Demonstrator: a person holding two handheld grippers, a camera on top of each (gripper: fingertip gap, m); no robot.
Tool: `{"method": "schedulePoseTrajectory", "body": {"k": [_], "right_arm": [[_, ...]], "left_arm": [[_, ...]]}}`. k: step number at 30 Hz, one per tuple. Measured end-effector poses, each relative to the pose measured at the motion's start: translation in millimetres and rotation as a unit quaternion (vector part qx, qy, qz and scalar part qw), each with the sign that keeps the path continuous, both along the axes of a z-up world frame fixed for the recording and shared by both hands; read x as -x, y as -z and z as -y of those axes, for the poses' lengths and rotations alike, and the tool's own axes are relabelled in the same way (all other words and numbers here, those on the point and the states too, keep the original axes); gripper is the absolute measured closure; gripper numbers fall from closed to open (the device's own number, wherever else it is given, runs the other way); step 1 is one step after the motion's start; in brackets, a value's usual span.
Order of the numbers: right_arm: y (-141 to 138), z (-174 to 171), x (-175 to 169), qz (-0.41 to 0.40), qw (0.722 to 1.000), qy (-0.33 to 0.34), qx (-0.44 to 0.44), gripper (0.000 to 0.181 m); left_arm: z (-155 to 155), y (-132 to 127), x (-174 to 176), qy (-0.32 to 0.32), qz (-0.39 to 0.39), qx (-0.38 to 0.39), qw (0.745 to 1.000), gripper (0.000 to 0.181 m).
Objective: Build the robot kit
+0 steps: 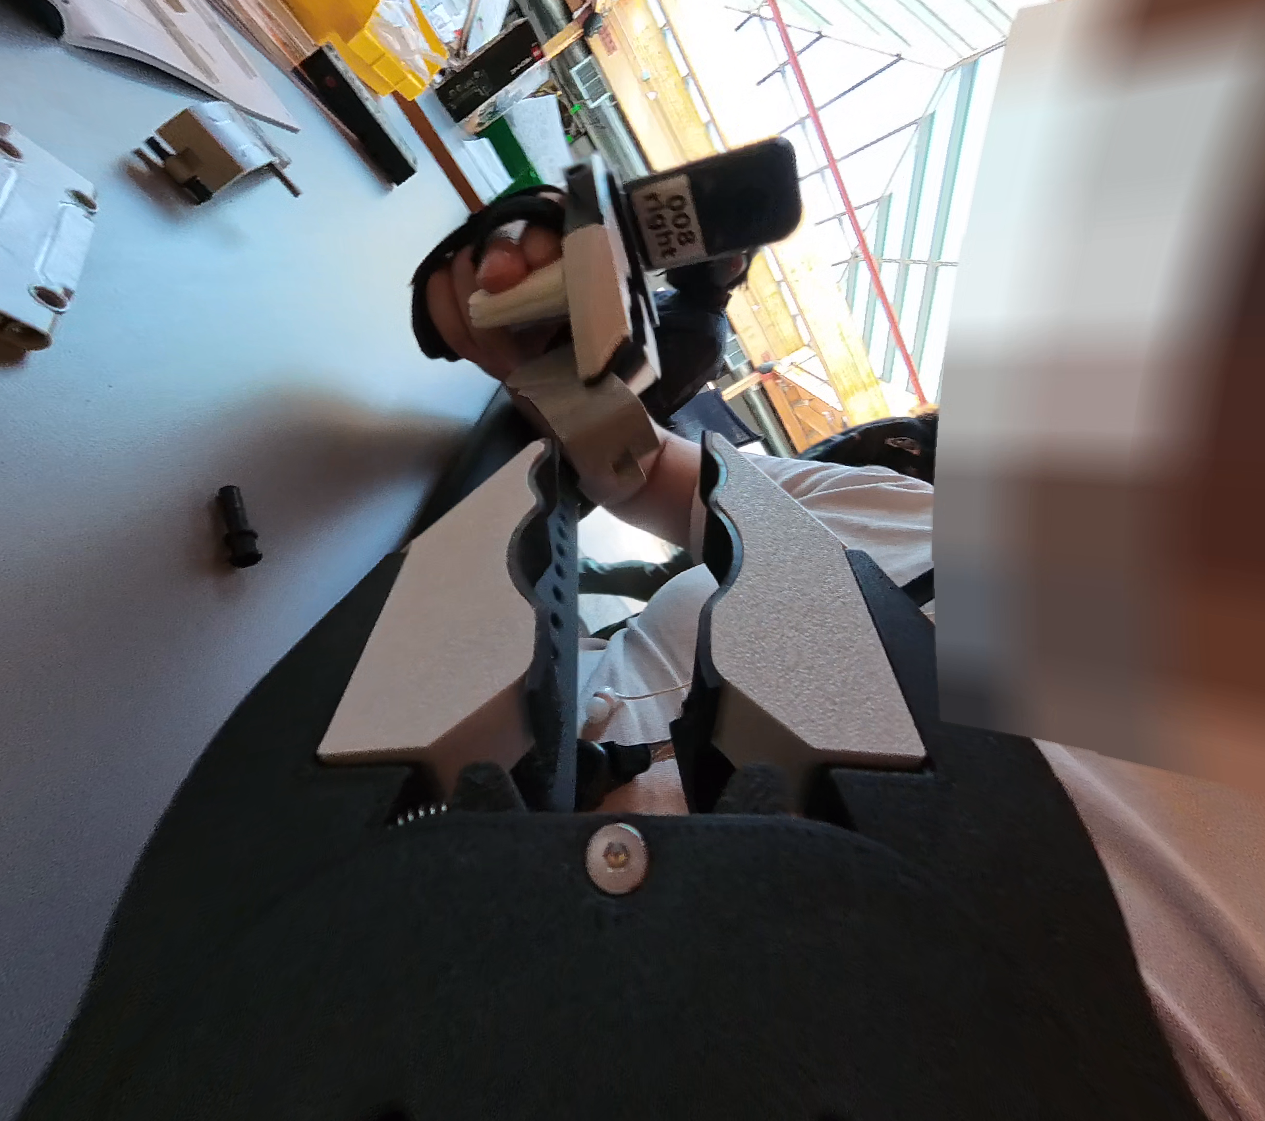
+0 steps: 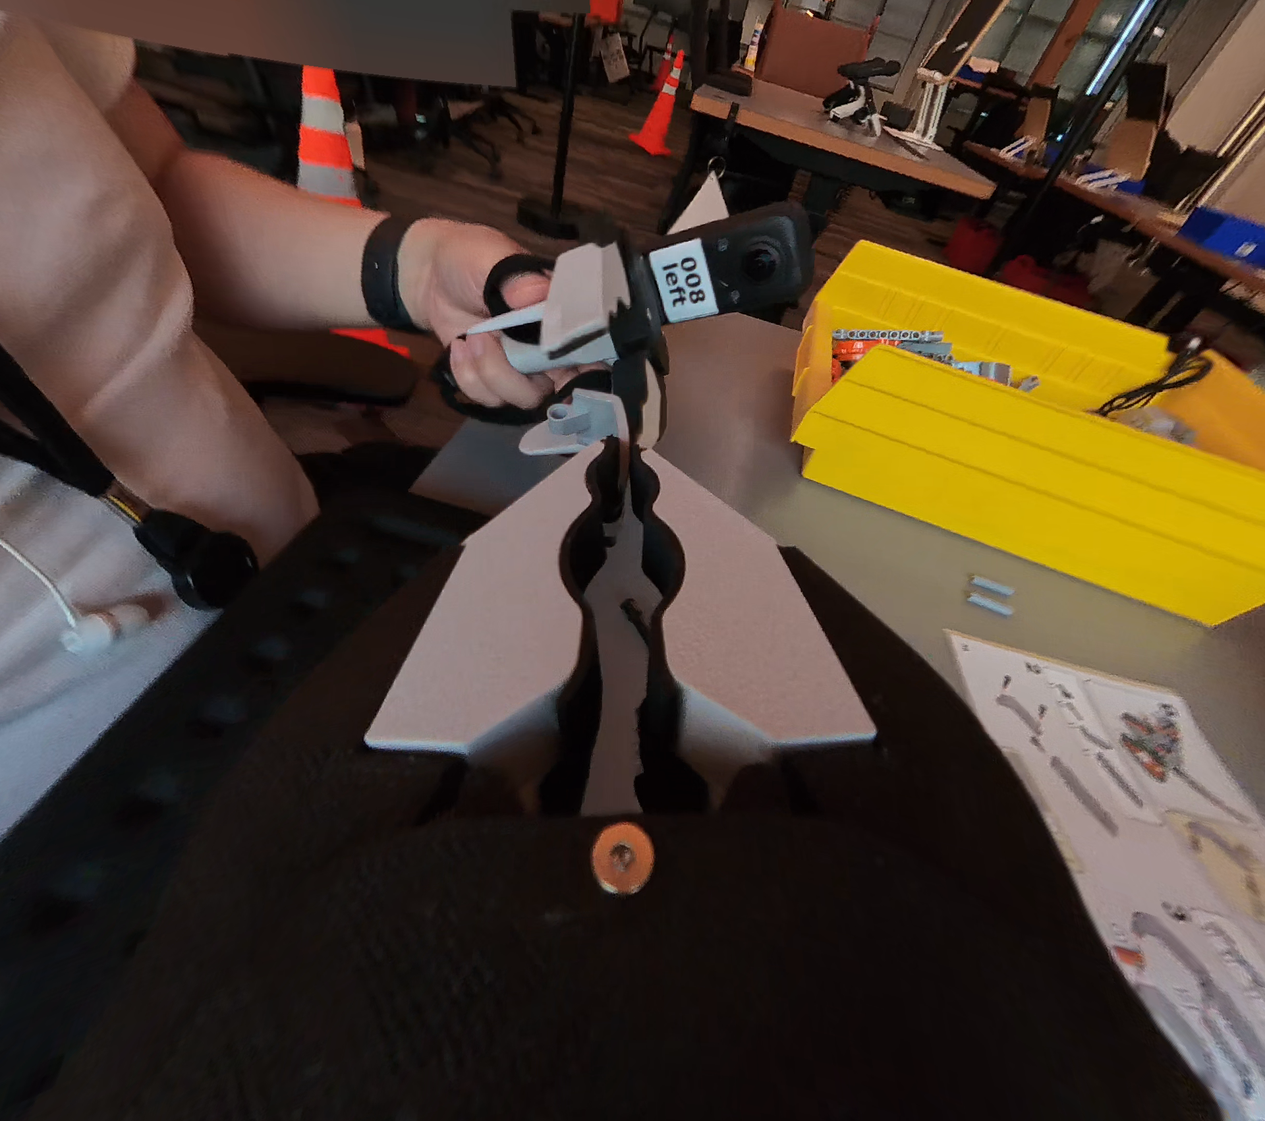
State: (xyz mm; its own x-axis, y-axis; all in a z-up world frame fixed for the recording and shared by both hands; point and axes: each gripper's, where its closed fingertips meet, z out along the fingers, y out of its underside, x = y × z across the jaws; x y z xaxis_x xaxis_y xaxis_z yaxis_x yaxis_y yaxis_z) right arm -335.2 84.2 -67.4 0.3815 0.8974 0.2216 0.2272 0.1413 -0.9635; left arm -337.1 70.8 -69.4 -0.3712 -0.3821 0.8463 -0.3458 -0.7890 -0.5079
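My right gripper (image 2: 619, 458) is shut on one end of a dark blue-grey beam with holes (image 1: 558, 609). In the right wrist view the beam (image 2: 626, 396) shows edge-on as a thin dark strip rising from the tips. My left gripper (image 1: 626, 465) is open. The beam runs down between its jaws and lies against the left-hand finger (image 1: 465, 609). The right gripper (image 1: 602, 444) comes in from above in the left wrist view and meets the beam at the left gripper's tips. Both grippers are held in the air near the table's edge.
A small black pin (image 1: 236, 530) lies on the grey table (image 1: 171, 369). Yellow bins (image 2: 1027, 472) with parts, an open instruction booklet (image 2: 1129, 814), two small grey pieces (image 2: 989, 595) and white-and-tan built pieces (image 1: 205, 157) also lie there. A person's forearm (image 2: 171, 301) is at the left. My two grippers' fingertips are within a few centimetres of each other.
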Motion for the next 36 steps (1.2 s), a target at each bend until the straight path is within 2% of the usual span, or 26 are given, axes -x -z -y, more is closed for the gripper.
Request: {"method": "schedulePoseTrajectory", "body": {"k": [5, 6, 7, 9, 13, 17, 21, 24, 26, 30, 34, 36], "right_arm": [[1, 2, 5, 0.051, 0.993, 0.021, -0.104, 0.181], [0, 2, 4, 0.050, 0.992, 0.025, -0.111, 0.177], [-1, 3, 4, 0.046, 0.993, 0.023, -0.110, 0.166], [-5, 0, -1, 0.032, 0.996, 0.026, -0.085, 0.152], [-24, 1, -14, -0.060, 0.998, 0.001, 0.006, 0.151], [-32, -4, -21, -0.157, 0.978, -0.032, 0.137, 0.148], [-17, -6, -14, -0.120, 0.982, -0.021, 0.145, 0.149], [-11, -9, -7, -0.106, 0.982, -0.001, 0.153, 0.152], [-9, -12, -5, -0.131, 0.969, 0.000, 0.209, 0.153], [-3, -15, -7, -0.191, 0.923, -0.018, 0.333, 0.153], [1, -26, -18, -0.245, 0.876, -0.009, 0.415, 0.161], [2, -25, -19, -0.249, 0.862, -0.017, 0.441, 0.167]], "left_arm": [[-2, 8, -6, -0.004, -0.030, -0.037, 0.999, 0.155], [-2, 8, -6, -0.008, -0.030, -0.052, 0.998, 0.155], [-2, 8, -6, -0.012, -0.032, -0.068, 0.997, 0.155], [-6, 8, -5, -0.029, -0.034, -0.098, 0.994, 0.156], [-15, -3, 1, -0.069, -0.012, -0.141, 0.987, 0.156], [-15, -14, 7, -0.092, 0.006, -0.208, 0.974, 0.156], [-16, -15, 8, -0.120, -0.003, -0.295, 0.948, 0.156], [-17, -11, 7, -0.140, -0.018, -0.371, 0.918, 0.156], [-18, -8, 5, -0.150, -0.030, -0.421, 0.894, 0.156], [-24, 1, 3, -0.170, -0.053, -0.494, 0.851, 0.156], [-21, 6, 2, -0.168, -0.053, -0.515, 0.839, 0.156], [-20, 4, 2, -0.170, -0.044, -0.522, 0.835, 0.156]]}}
